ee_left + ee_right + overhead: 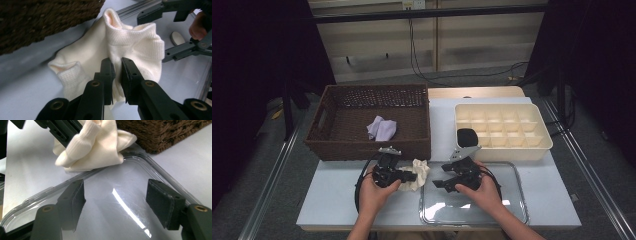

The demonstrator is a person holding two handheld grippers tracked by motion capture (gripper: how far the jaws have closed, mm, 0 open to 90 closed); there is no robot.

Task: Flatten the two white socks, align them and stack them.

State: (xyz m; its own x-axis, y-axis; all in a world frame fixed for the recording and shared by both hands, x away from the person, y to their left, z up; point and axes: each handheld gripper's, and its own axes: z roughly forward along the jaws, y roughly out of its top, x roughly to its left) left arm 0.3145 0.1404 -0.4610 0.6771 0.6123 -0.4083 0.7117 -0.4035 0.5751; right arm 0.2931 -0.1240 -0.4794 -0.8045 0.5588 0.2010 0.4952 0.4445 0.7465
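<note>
Pale wall panels (472,40), grey floor (277,165), black curtains (252,45)

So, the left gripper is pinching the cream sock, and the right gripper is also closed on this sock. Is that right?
Not quite. The left gripper does pinch the cream sock, but the right gripper is not closed on it. In the right gripper view its jaws stand apart above the clear tray, with nothing between them, and the sock lies beyond them.

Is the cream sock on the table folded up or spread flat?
Bunched up: the cream sock lies crumpled in folds, pinched between the left gripper jaws.
</note>
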